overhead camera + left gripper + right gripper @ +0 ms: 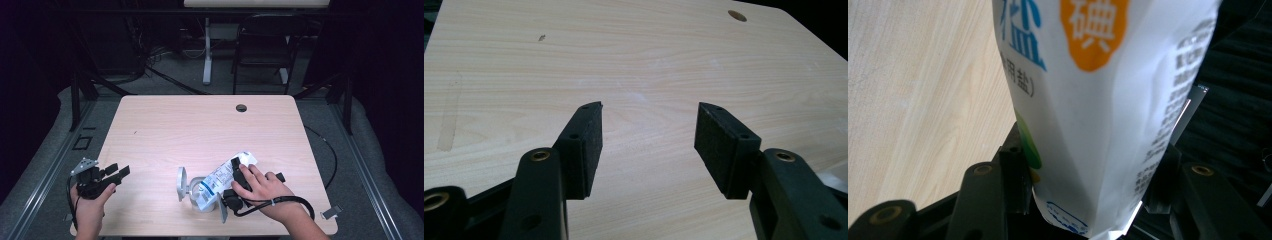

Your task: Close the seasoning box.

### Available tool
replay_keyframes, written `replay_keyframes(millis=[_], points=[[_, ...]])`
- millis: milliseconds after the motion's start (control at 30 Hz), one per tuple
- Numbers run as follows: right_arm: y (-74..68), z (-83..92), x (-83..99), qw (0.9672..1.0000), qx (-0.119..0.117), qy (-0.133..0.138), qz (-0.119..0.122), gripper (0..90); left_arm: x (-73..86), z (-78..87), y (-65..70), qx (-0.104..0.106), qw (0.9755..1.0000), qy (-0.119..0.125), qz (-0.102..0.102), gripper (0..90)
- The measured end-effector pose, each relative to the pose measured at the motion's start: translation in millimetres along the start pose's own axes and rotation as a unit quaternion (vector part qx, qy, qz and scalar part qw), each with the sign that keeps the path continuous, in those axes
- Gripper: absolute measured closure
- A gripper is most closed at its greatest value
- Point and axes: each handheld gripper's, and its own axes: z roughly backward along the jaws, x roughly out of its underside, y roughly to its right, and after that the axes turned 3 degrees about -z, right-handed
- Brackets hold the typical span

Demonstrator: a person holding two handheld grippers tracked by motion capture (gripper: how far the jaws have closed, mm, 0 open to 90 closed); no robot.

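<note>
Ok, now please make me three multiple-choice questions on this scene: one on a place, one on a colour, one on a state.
1. Where is the white bag?
A. By the hole at the far edge of the table
B. Near the table's near edge, between the fingers of the right gripper
C. On the floor

2. What colour is the round patch on the bag?
A. Orange
B. Purple
C. Black

3. How do the fingers of the left gripper stand?
A. Shut on the bag
B. Shut on nothing
C. Open, with nothing between them

Answers:
1 B: the high view shows the bag near the near edge, and the right gripper view shows it between the fingers.
2 A: the right gripper view shows the patch orange.
3 C: bare wood shows between the fingers.
</note>
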Motion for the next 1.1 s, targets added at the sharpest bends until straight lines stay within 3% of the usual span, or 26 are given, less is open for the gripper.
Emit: replay_keyframes(millis=[1100], points=[[1.7,2.2,-0.5,0.9999,0.007,-0.006,0.012,51.8,0.6,-0.4,-0.9,-0.001,1.0,0.0,0.002,45.4]])
